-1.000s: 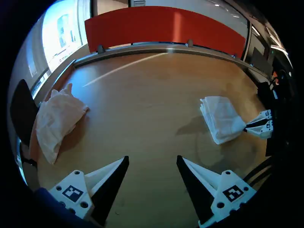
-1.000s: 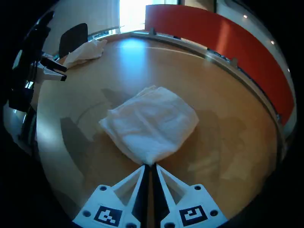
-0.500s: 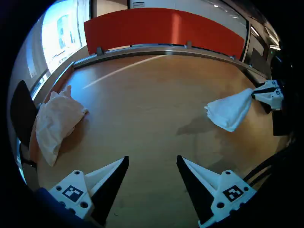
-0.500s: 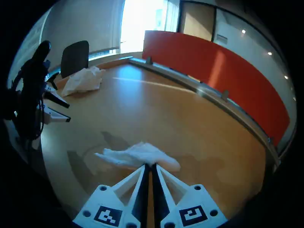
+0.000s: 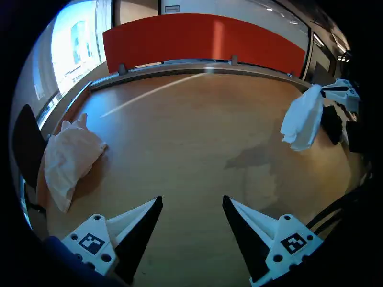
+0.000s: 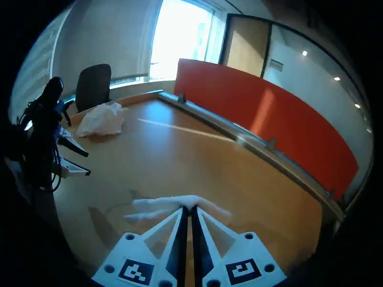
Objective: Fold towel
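One broad orange-brown wooden table (image 5: pixel 191 134) spans the left gripper view, a crumpled cream cloth heap (image 5: pixel 69 155) at its left. At upper right the small white towel (image 5: pixel 302 117) hangs clear of the wood, pinched in the right gripper's (image 5: pixel 330 89) closed fingers; a firm pinch likely matters while carrying. The left gripper (image 5: pixel 191 198) gapes empty. The right gripper view gives that towel edge-on, not its drape.

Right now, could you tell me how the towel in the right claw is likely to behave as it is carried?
Probably floppy: the towel hangs limp from the right claw. Likely light, since one pinched edge carries it all. It may swing and unfold.
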Tool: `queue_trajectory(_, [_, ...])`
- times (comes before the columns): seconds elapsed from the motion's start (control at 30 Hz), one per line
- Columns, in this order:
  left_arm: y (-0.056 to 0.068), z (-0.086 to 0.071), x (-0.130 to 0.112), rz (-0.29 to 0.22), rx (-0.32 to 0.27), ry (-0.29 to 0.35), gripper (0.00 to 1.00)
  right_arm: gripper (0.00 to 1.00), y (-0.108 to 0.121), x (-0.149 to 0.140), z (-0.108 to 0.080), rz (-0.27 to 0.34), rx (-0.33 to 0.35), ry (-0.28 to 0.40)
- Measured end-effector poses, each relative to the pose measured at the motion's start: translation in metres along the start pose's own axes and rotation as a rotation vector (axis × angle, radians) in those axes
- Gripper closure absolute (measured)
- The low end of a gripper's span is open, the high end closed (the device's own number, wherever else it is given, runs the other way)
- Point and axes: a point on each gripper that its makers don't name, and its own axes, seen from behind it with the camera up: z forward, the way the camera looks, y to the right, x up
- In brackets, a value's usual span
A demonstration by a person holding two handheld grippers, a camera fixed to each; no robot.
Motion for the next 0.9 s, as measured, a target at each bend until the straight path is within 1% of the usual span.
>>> queue_trajectory(0.47, [0.005,0.003,0.004,0.012,-0.006,0.002,0.07,0.95,0.051,-0.003,-0.022,0.015,-0.058,-0.001])
queue_trajectory(0.67, [0.006,0.004,0.006,0.016,-0.005,0.001,0.07,0.95,0.079,-0.013,-0.032,0.020,-0.089,-0.017])
queue_trajectory(0.9, [0.007,0.007,0.008,0.019,-0.005,-0.002,0.07,0.95,0.114,-0.028,-0.043,0.051,-0.125,-0.036])
